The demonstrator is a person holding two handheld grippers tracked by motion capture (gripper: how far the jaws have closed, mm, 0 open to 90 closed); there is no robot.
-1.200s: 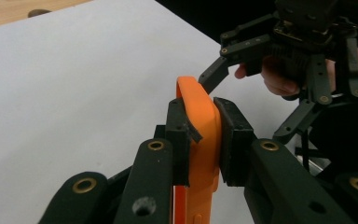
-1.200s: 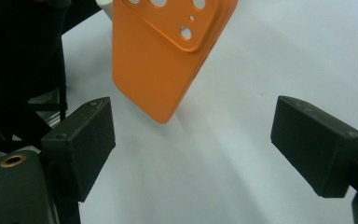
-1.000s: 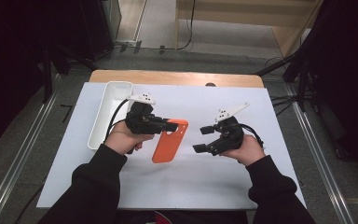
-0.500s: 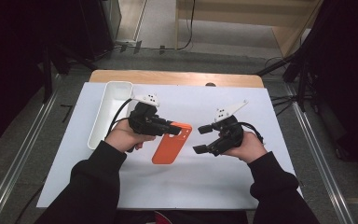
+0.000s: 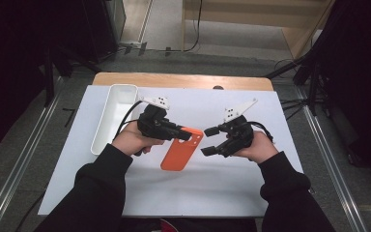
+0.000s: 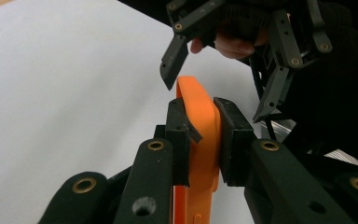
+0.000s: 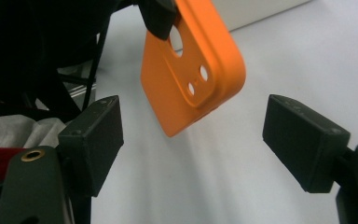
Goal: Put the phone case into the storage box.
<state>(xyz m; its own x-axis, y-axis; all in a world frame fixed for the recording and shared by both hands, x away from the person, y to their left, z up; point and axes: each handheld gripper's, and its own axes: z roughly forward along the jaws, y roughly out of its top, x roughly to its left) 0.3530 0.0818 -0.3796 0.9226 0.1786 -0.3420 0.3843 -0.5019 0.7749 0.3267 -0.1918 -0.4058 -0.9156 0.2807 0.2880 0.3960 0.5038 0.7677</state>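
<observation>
An orange phone case (image 5: 178, 154) hangs tilted over the white table sheet, with my left gripper (image 5: 191, 135) shut on its upper edge. In the left gripper view the pads of the left gripper (image 6: 200, 135) press on both faces of the case (image 6: 193, 93). My right gripper (image 5: 206, 141) is just right of the case and points at it, open. Its jaws have just been closing a little. In the right gripper view the case's camera-hole corner (image 7: 191, 70) hangs ahead of the right gripper (image 7: 198, 140), and neither pad touches it.
A long white tray (image 5: 118, 104) lies on the sheet to the left of my left hand. The white sheet (image 5: 251, 188) covers a wooden table whose far edge (image 5: 183, 79) shows behind. Metal rails run along both sides of the table.
The right gripper's jaws have narrowed slightly and it has edged toward the case. The left gripper keeps its hold on the case with little movement.
</observation>
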